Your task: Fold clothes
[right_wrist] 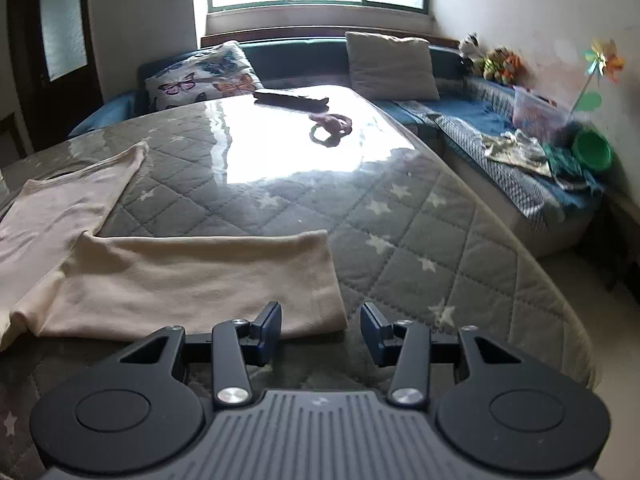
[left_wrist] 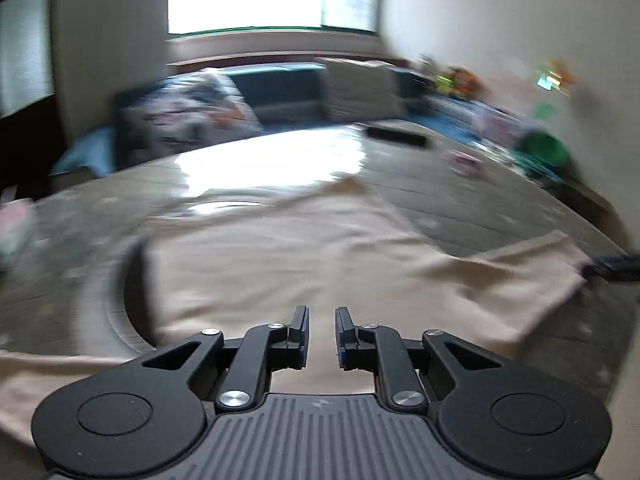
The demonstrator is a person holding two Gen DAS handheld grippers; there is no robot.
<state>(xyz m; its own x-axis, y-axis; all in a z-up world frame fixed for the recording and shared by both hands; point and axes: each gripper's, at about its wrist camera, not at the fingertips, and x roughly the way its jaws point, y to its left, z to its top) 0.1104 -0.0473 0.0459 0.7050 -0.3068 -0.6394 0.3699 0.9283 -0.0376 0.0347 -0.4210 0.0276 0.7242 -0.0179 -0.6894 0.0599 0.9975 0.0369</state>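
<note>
Left gripper (left_wrist: 322, 330): jaws stand a narrow gap apart, nothing clamped between them. Cream fabric shows through the gap and under both fingers; contact with the cloth cannot be told. The left wrist view is heavily blurred.

Right gripper (right_wrist: 320, 330): jaws stand well apart, nothing between them. The left finger overlaps the near edge of the folded sleeve, close to its end corner; the right finger is over bare cover. Contact cannot be told.

Cream garment (left_wrist: 280, 256) (right_wrist: 188, 280): lies flat on the table, spread across the grey quilted cover (right_wrist: 400, 220), which is printed with pale stars. In the right wrist view one sleeve lies across the near part of the cover as a flat band, and the body of the garment runs off to the left edge.

Far end of table: a dark flat object (right_wrist: 292, 100) and a purple-and-green loop item (right_wrist: 330, 128) rest in the window glare, well apart from the garment.

Surroundings: a blue sofa (right_wrist: 460, 120) runs behind and to the right of the table, carrying a butterfly cushion (right_wrist: 200, 80), a plain beige cushion (right_wrist: 392, 66) and a green bowl (right_wrist: 594, 150)
</note>
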